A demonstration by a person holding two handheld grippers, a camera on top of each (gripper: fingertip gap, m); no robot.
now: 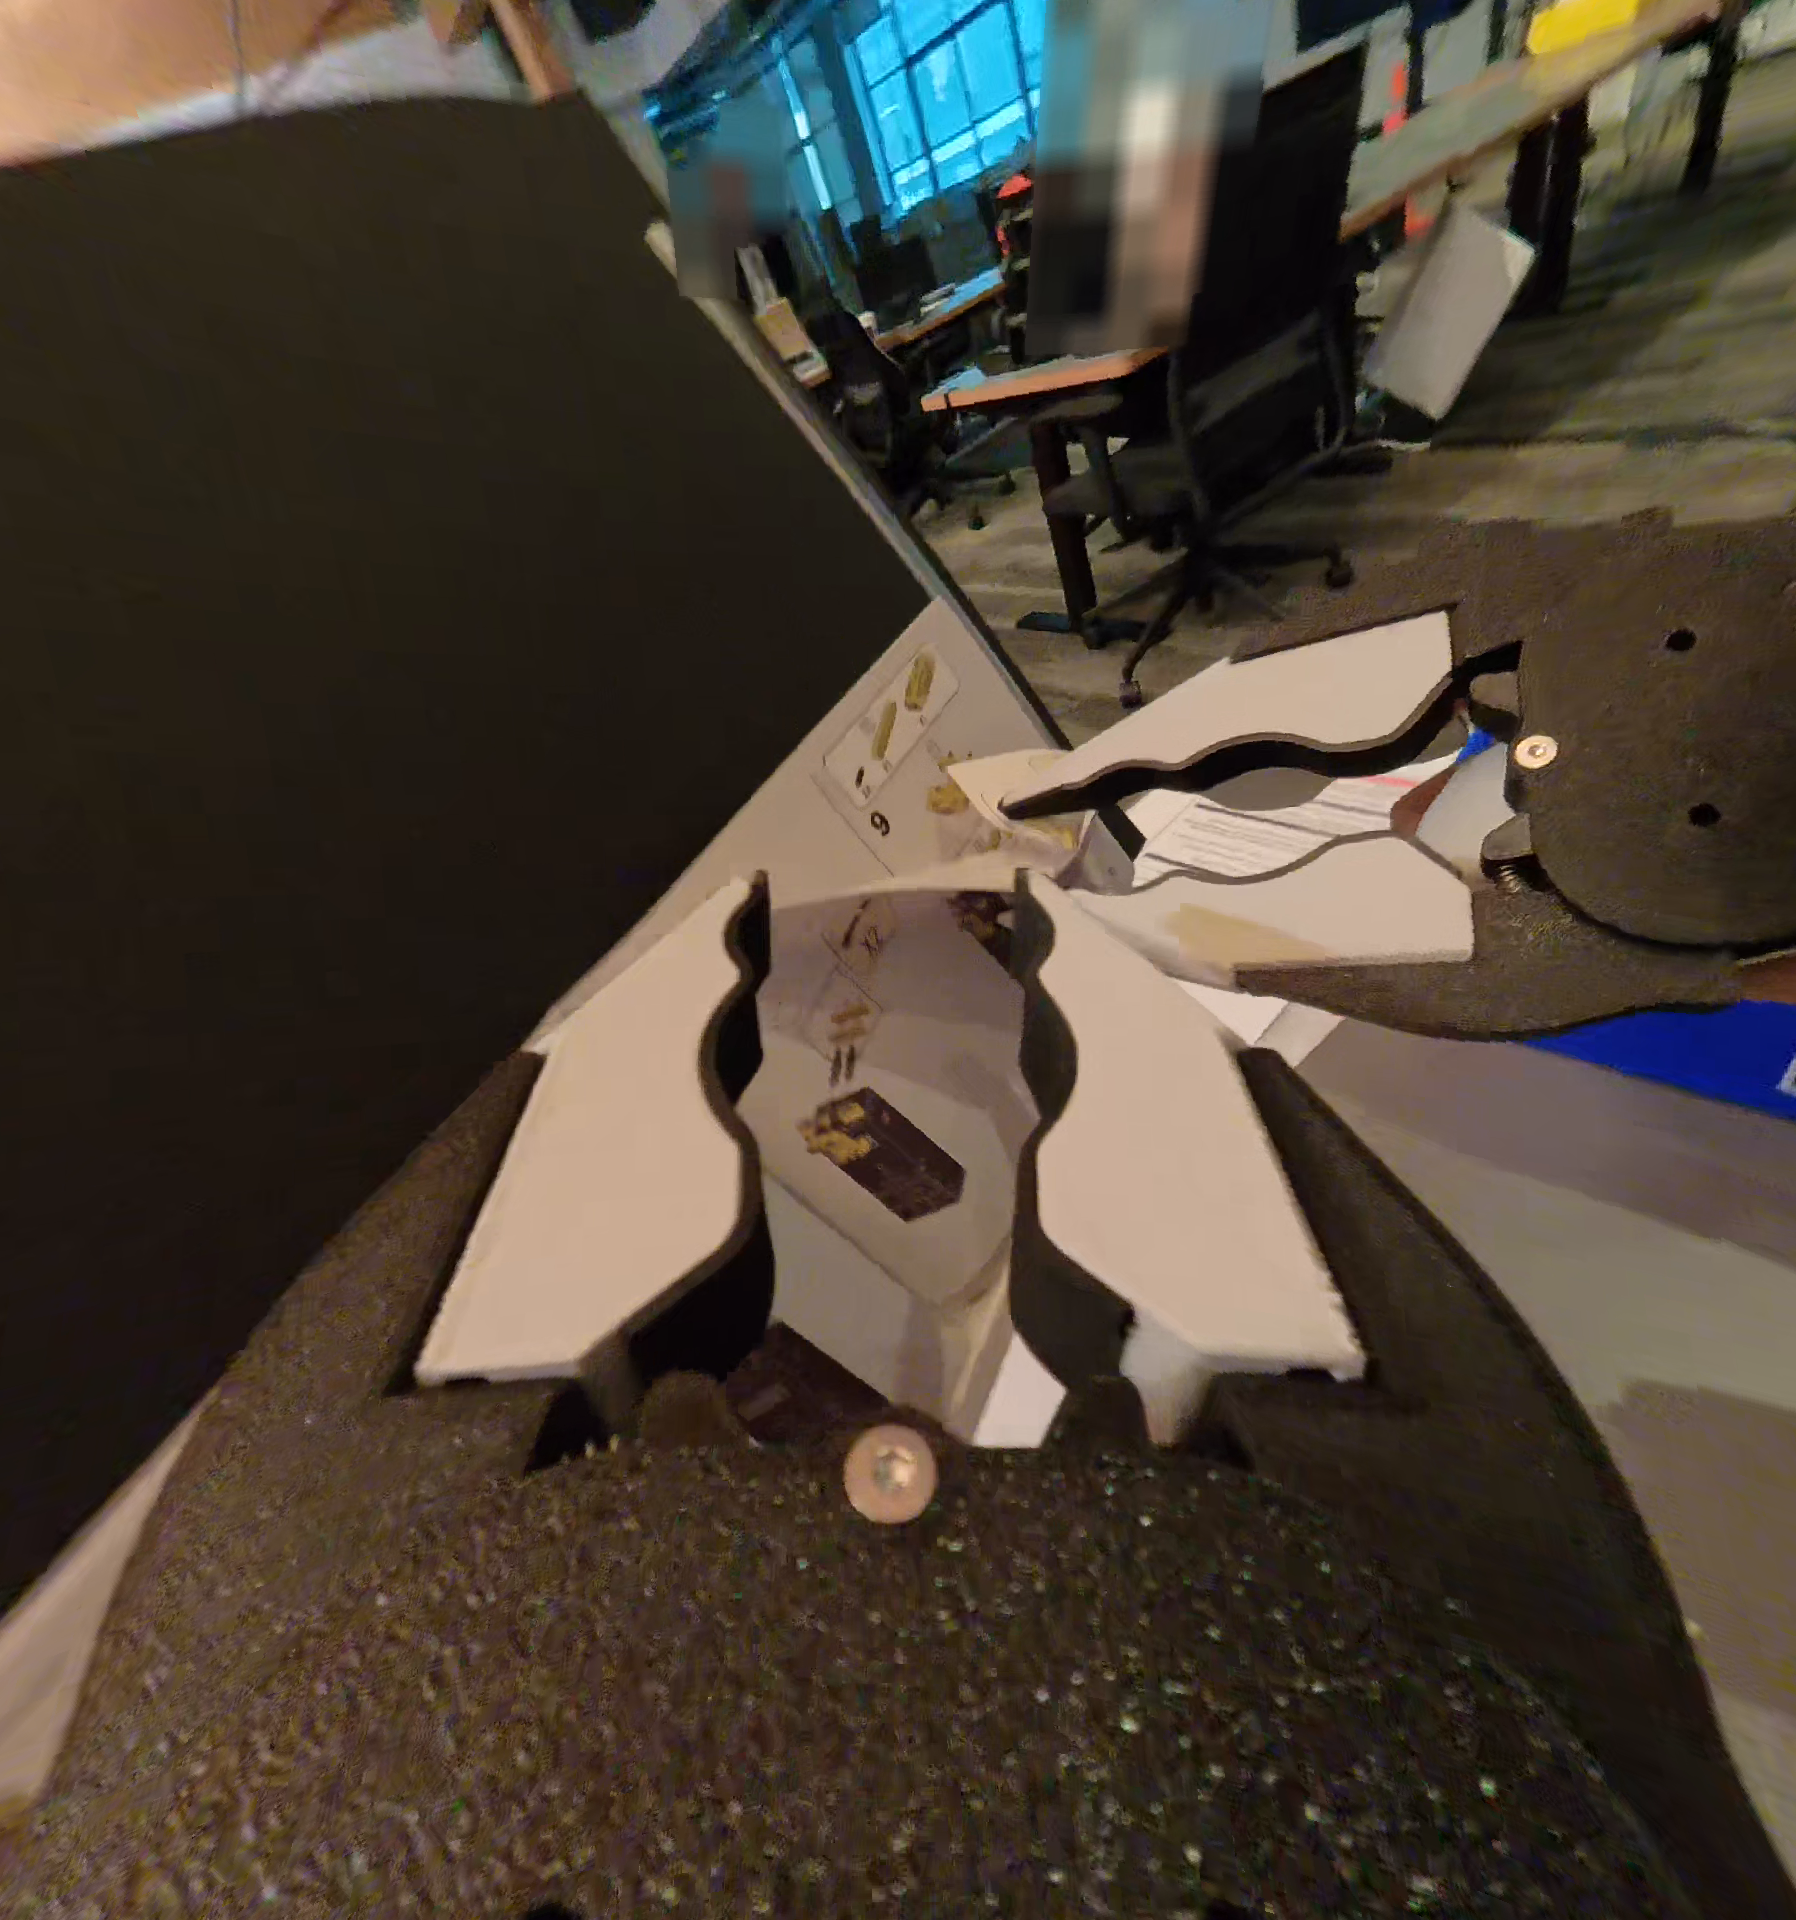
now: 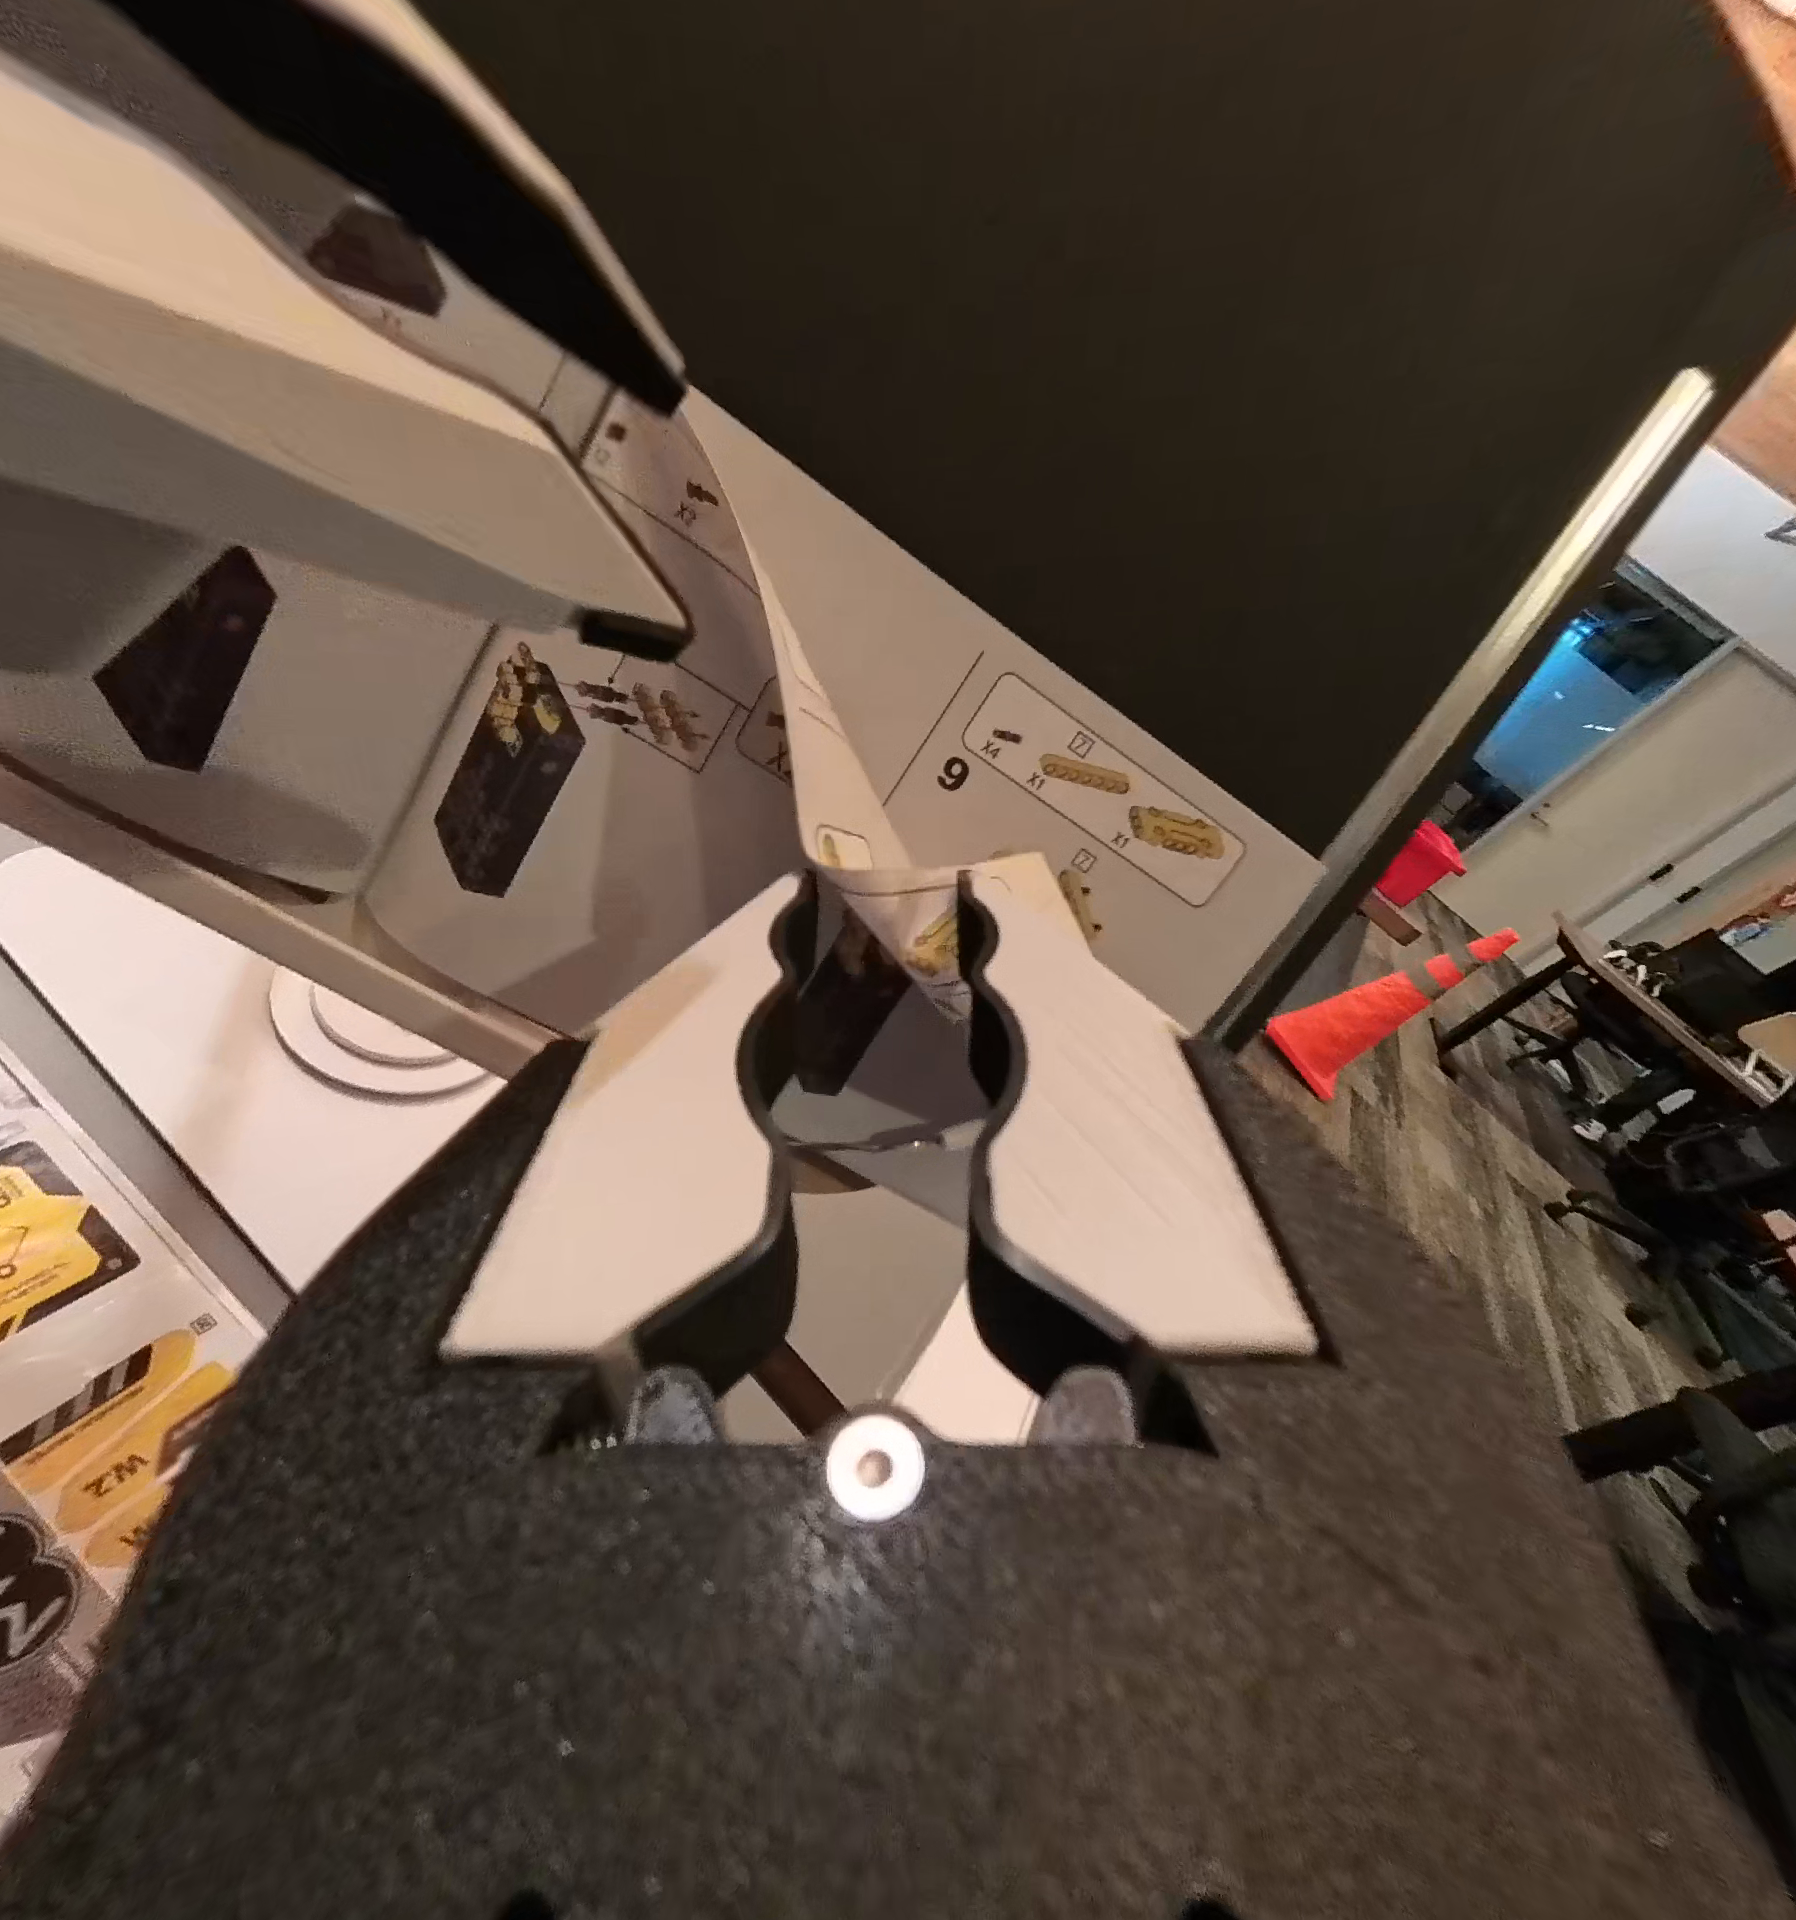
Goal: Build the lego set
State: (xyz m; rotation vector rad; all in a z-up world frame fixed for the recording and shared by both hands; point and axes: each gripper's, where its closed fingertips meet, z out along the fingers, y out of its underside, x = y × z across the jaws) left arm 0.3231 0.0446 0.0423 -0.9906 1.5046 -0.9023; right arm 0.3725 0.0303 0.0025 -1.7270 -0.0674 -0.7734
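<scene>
An open instruction booklet [image 1: 878, 769] lies on the grey table against a black panel; it also shows in the right wrist view [image 2: 1081, 790]. One page [image 1: 873, 1049] is lifted and curls between the two grippers. My left gripper [image 1: 892, 894] is open, with the curled page passing between its fingers. My right gripper [image 2: 886, 883] has its jaws narrowed but apart, with the page's folded corner [image 2: 909, 914] between the tips. In the left wrist view the right gripper [image 1: 1045, 847] comes in from the right. The left gripper [image 2: 665, 509] shows large and blurred at upper left.
The black panel [image 1: 354, 520] stands right behind the booklet. A blue box [image 1: 1704, 1060] lies at the right and a yellow sticker sheet [image 2: 42, 1247] at the near left. A white disc [image 2: 385, 1039] sits on the table. Orange cones [image 2: 1361, 1018] and office chairs [image 1: 1237, 436] stand beyond. About 7 centimeters separates my left fingertips from my right. The white disc [image 2: 385, 1039] is about 25 centimeters from both grippers' fingertips.
</scene>
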